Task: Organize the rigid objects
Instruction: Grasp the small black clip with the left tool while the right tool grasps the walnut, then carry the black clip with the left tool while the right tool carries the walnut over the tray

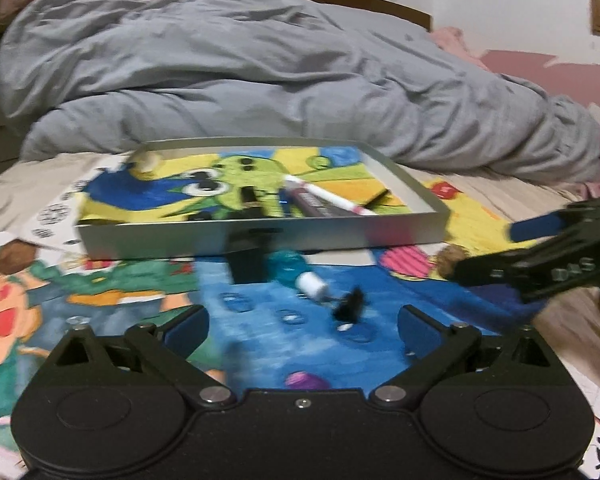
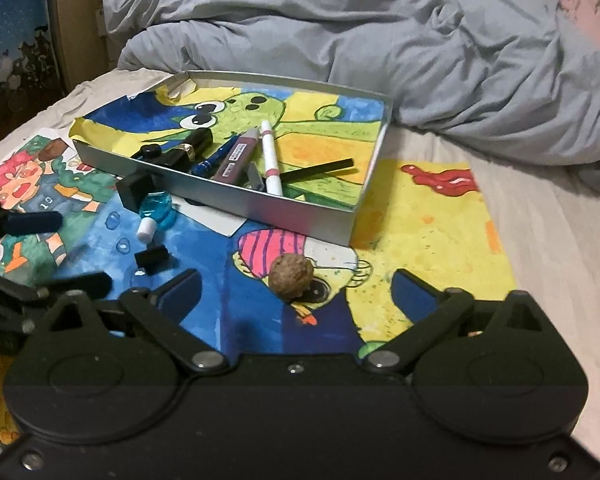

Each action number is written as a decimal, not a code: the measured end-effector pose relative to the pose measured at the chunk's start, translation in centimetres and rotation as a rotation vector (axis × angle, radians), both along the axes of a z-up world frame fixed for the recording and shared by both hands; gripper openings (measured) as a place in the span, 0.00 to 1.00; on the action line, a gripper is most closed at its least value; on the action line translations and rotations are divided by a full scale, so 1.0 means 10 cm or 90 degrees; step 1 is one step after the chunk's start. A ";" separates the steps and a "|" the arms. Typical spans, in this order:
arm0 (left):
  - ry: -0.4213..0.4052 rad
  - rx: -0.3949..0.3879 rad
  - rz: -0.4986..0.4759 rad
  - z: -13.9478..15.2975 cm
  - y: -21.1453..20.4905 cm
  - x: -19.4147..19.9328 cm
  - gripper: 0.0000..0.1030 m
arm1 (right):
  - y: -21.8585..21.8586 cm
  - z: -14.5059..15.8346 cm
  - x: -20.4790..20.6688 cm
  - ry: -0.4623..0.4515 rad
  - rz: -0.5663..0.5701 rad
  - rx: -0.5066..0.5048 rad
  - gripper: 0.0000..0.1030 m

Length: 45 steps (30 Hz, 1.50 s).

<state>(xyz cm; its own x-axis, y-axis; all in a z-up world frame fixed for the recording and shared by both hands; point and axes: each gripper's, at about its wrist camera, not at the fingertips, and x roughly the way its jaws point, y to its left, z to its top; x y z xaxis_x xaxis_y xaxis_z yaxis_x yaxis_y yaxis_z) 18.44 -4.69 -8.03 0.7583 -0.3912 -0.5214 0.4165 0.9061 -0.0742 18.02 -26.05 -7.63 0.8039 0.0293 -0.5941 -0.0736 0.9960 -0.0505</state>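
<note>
A shallow silver tray (image 2: pixel 260 208) lies on a painted paper sheet on the bed. It holds a white pen (image 2: pixel 270 156), a plum tube (image 2: pixel 236 158), a blue pen, a black lipstick and a black stick. In front of it lie a blue bottle (image 2: pixel 158 206) with a black cube cap, a white cap (image 2: pixel 145 231) and a small black piece (image 2: pixel 152 257). A walnut (image 2: pixel 291 274) sits between the blue pads of my right gripper (image 2: pixel 296 292), untouched; the jaws are open. My left gripper (image 1: pixel 302 328) is open near the black piece (image 1: pixel 350 308), with nothing held.
A rumpled grey duvet (image 2: pixel 420 40) is heaped behind the tray (image 1: pixel 180 240). Bare beige sheet (image 2: pixel 540 220) runs along the right of the painting. My two grippers are close side by side, the right gripper (image 1: pixel 486 252) entering the left wrist view from the right.
</note>
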 end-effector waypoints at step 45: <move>0.031 0.021 -0.034 -0.03 -0.29 0.06 0.10 | 0.10 0.10 0.06 -0.010 0.083 0.055 0.20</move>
